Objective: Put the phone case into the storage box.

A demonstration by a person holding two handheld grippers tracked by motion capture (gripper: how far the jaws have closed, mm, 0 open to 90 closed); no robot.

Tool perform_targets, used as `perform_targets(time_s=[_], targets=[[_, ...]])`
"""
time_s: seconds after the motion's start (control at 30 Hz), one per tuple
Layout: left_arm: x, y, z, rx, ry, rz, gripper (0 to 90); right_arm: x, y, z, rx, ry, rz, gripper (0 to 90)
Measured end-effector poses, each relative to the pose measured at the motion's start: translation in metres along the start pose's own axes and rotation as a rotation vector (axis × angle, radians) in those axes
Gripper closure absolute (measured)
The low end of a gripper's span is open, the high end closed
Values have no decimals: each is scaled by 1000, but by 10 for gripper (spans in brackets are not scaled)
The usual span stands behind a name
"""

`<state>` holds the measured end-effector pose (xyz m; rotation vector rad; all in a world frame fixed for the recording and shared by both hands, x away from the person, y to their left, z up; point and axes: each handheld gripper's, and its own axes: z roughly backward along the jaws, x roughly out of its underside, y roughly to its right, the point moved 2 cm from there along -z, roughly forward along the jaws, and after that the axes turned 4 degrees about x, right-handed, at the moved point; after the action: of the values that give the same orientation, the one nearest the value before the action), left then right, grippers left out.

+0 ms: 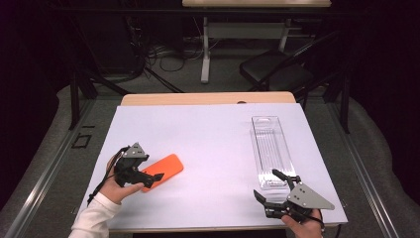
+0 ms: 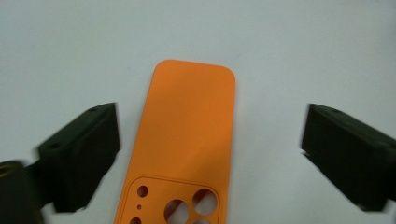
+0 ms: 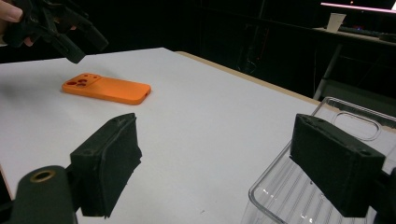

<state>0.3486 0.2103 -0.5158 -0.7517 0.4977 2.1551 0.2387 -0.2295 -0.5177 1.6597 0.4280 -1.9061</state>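
Observation:
An orange phone case [image 1: 167,167] lies flat on the white table top at the front left, back side up, with camera holes at its near end [image 2: 187,140]. My left gripper [image 1: 155,179] hovers just above that end, open, its jaws wide on either side of the case [image 2: 210,156] and not touching it. From the right gripper view the case [image 3: 109,88] rests on the table with the left gripper [image 3: 77,42] lifted over it. My right gripper [image 1: 266,184] stands open at the front right [image 3: 215,163], beside the near end of a clear plastic tray [image 1: 270,141], with nothing between its pads.
The clear tray [image 3: 280,196] runs front to back on the right side of the white sheet [image 1: 208,144]. A wooden table edge [image 1: 208,98] shows at the far side. Beyond it stand a dark chair [image 1: 277,69], a desk leg [image 1: 205,49] and floor cables.

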Motion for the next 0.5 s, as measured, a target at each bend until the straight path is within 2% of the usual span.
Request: perform_targets(time_s=[0.2, 0.33, 0.5], targets=[[1, -4, -8, -1, -38, -9, 3, 0, -1, 0, 0, -5, -9, 148], [3, -7, -12, -15, -33, -34, 3, 0, -2, 0, -3, -2, -2, 148], [8, -11, -22, 3, -22, -32, 3, 1, -3, -1, -6, -6, 7, 148]])
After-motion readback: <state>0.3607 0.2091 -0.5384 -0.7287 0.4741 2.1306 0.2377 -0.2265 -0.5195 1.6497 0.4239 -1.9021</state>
